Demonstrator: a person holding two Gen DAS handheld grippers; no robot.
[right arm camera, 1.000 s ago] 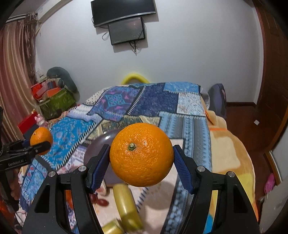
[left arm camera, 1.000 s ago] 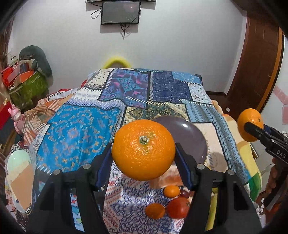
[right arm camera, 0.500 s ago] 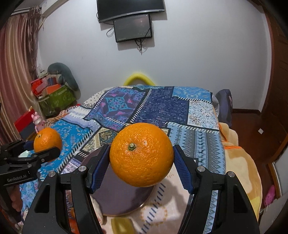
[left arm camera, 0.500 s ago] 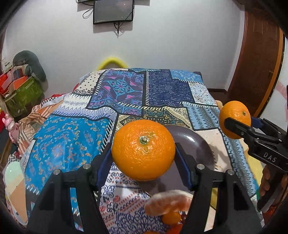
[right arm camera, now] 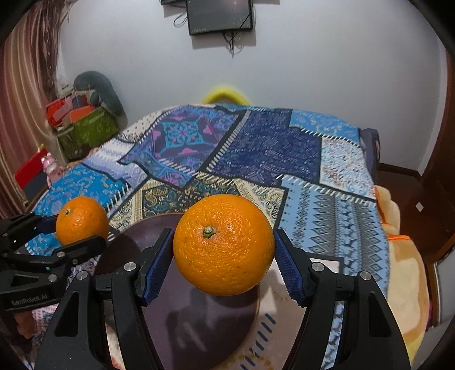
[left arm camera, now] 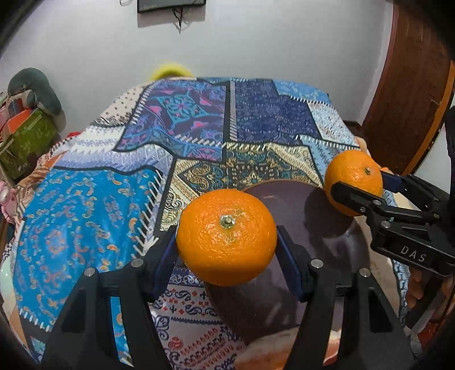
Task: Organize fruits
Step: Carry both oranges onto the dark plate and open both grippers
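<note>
Left gripper [left arm camera: 226, 250] is clamped on an orange [left arm camera: 226, 236] at frame centre, above the dark plate [left arm camera: 318, 210]. Right gripper [right arm camera: 223, 257] likewise grips a second orange [right arm camera: 223, 244] over that plate (each view shows the other gripper at its edge). Only the left view shows a blurred peach-coloured object [left arm camera: 273, 351] at bottom. Beyond: patchwork bedspread [right arm camera: 264, 148], wall screen [right arm camera: 219, 15].

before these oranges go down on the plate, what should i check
1. Left gripper clamped on its orange: ok.
2. Right gripper clamped on the second orange: ok.
3. Dark plate below both oranges: ok.
4. Visible plate surface bare: ok, though the parts behind the fruit are hidden.
5. Grippers apart from each other: ok.
6. Height above the plate: cannot tell.
</note>
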